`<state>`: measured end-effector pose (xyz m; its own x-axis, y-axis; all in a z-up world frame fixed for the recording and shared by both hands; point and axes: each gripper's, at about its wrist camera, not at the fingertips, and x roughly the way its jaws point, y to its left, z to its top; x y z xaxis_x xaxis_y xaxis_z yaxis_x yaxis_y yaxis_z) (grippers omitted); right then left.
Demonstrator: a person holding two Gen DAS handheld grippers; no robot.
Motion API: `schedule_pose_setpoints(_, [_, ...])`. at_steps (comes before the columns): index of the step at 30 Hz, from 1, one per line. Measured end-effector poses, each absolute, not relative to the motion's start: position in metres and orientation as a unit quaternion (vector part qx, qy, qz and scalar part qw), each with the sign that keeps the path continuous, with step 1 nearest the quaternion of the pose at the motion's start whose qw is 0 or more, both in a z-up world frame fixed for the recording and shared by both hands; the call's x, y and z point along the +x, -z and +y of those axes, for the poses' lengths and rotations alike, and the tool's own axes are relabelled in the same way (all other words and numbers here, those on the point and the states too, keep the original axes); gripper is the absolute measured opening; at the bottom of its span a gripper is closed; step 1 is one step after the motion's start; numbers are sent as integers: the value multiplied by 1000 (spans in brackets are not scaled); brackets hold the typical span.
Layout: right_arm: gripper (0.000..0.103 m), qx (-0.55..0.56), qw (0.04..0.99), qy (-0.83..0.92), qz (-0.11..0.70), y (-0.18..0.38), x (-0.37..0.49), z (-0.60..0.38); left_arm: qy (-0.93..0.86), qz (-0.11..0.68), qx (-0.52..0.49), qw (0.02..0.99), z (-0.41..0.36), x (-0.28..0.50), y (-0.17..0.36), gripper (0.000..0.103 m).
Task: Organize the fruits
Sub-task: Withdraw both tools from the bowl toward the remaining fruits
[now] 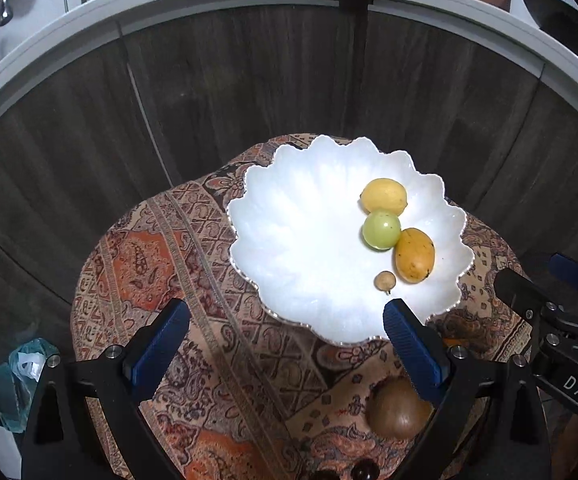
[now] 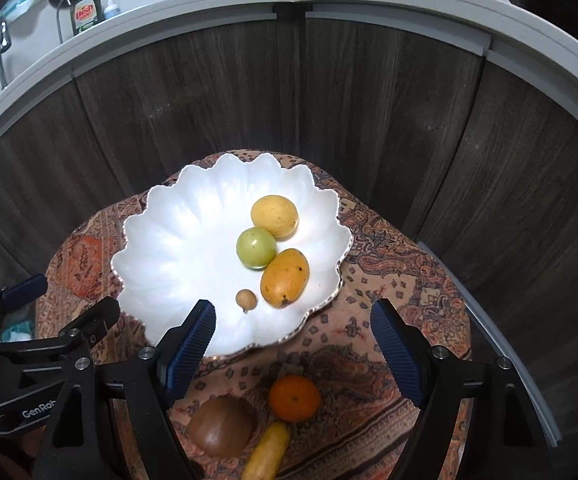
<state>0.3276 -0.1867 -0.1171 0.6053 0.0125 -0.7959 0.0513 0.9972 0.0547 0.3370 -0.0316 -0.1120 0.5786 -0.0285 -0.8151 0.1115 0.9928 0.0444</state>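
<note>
Blue-padded jaws of the left gripper (image 1: pixel 285 344) stand wide apart over the patterned cloth (image 1: pixel 137 264), nothing between them; the right gripper (image 2: pixel 293 348) is likewise spread and empty, above the cloth at the bowl's near rim. A white scalloped bowl (image 2: pixel 161 248) sits toward the far edge of the small covered table, close to the dark wood cabinet (image 2: pixel 369 100).

Four fruits cluster in the bowl's right half: a lemon (image 2: pixel 274 216) at 12 o'clock of the group, a green fruit (image 2: pixel 256 248) touching it, a mango (image 2: pixel 284 277) at 4 o'clock, and a small brown fruit (image 2: pixel 246 300) just apart at 6. The bowl's left half is bare white.

On the cloth at 6 o'clock of the bowl lie a kiwi (image 2: pixel 221 426), an orange (image 2: pixel 295 397) and a yellow fruit (image 2: pixel 267 454). The kiwi and orange lie close together; the yellow fruit reaches up between them.

Only the right wrist view shows the orange and yellow fruit. The left view adds two dark round fruits (image 1: pixel 365 472) at its bottom edge, and the cloth's open left side.
</note>
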Motion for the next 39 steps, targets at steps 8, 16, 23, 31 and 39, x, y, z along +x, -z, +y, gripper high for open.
schedule_pose_setpoints(8, [80, 29, 898, 11, 439, 114, 303, -185, 40, 454, 46, 889, -28, 311, 109, 99])
schedule_pose_setpoints(16, [80, 38, 898, 28, 437, 117, 276, -190, 48, 447, 56, 892, -31, 281, 111, 99])
schedule_pose_setpoints(23, [80, 39, 908, 31, 416, 114, 256, -191, 40, 434, 44, 899, -27, 255, 113, 98])
schedule_pose_setpoints(31, [80, 17, 900, 6, 435, 129, 243, -177, 33, 439, 37, 897, -16, 235, 127, 98])
schedule_pose_setpoints(39, [80, 10, 886, -7, 464, 156, 233, -167, 41, 466, 25, 884, -6, 220, 154, 97])
